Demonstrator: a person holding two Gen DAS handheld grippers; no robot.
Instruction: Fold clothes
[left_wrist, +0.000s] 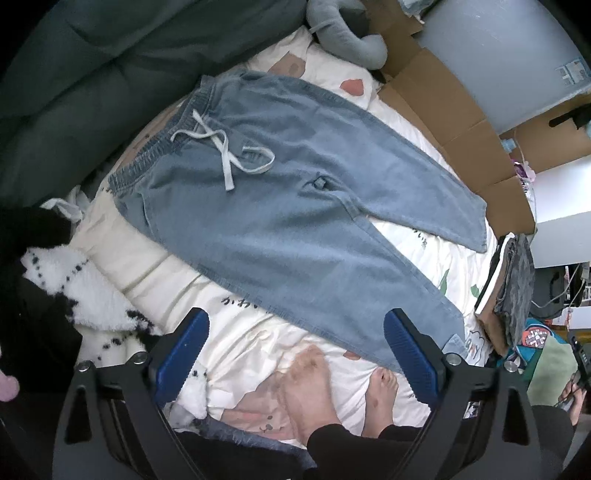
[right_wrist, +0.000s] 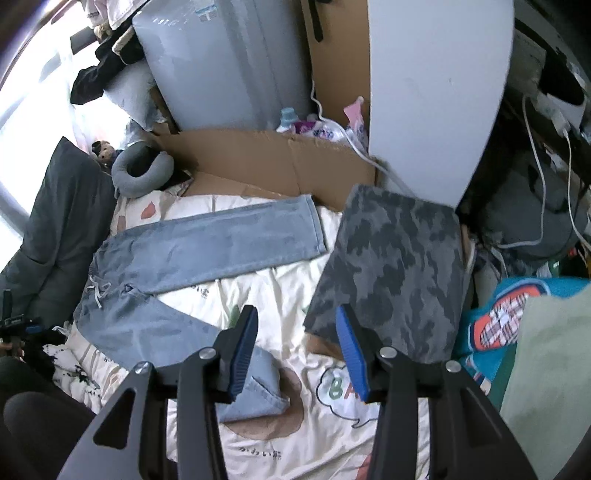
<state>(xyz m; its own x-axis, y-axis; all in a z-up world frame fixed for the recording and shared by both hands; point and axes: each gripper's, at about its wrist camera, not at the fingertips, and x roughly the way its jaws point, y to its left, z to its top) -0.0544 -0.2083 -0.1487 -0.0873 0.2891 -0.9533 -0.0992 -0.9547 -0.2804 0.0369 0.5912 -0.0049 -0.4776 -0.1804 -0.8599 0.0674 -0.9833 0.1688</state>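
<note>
Light blue denim trousers (left_wrist: 295, 206) with a white drawstring (left_wrist: 229, 151) lie spread flat on the cream bedspread (left_wrist: 236, 332), legs fanned apart. My left gripper (left_wrist: 295, 350) hangs above the near leg's edge, jaws wide open and empty. In the right wrist view the same trousers (right_wrist: 207, 243) lie to the left. My right gripper (right_wrist: 295, 350) hovers open over the bedspread (right_wrist: 295, 295) beside the near leg's hem (right_wrist: 258, 391), holding nothing. A folded grey camouflage garment (right_wrist: 391, 273) rests at the bed's right edge.
A person's bare feet (left_wrist: 380, 398) stand on the bed below the left gripper. A black and white fluffy garment (left_wrist: 74, 291) lies at the left. Cardboard (right_wrist: 273, 158), a grey neck pillow (right_wrist: 140, 170), a dark quilt (left_wrist: 92, 74) and white panels border the bed.
</note>
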